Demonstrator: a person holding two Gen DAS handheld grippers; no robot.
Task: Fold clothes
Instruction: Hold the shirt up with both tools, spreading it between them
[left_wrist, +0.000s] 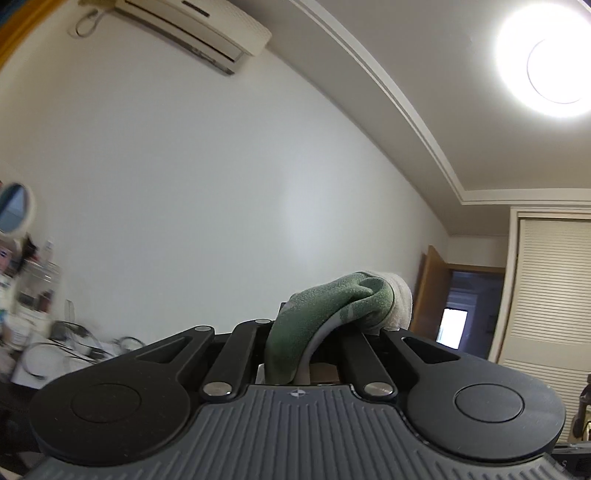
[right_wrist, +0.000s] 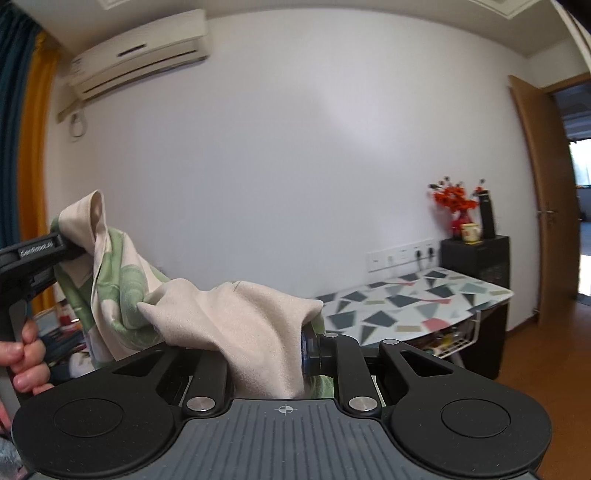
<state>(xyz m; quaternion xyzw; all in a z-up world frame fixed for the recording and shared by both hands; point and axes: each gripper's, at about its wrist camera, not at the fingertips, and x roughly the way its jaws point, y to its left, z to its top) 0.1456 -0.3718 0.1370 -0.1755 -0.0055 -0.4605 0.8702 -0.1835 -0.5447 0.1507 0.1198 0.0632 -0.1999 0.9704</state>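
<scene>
Cream-and-green patterned cloth garment (right_wrist: 229, 317) hangs in the air between both tools, clear of any surface. At far left in the right wrist view, a person's hand (right_wrist: 27, 360) grips the handle of the left hand-held gripper (right_wrist: 74, 245), whose jaws are pinched on an upper corner of the fabric. From there the cloth sags rightward to the right hand-held gripper (right_wrist: 295, 350), closed tight on a bunched fold. Further right stands a terrazzo-patterned surface (right_wrist: 424, 299) by the white wall, with a red flower bouquet (right_wrist: 454, 197) on a black cabinet (right_wrist: 476, 258).
</scene>
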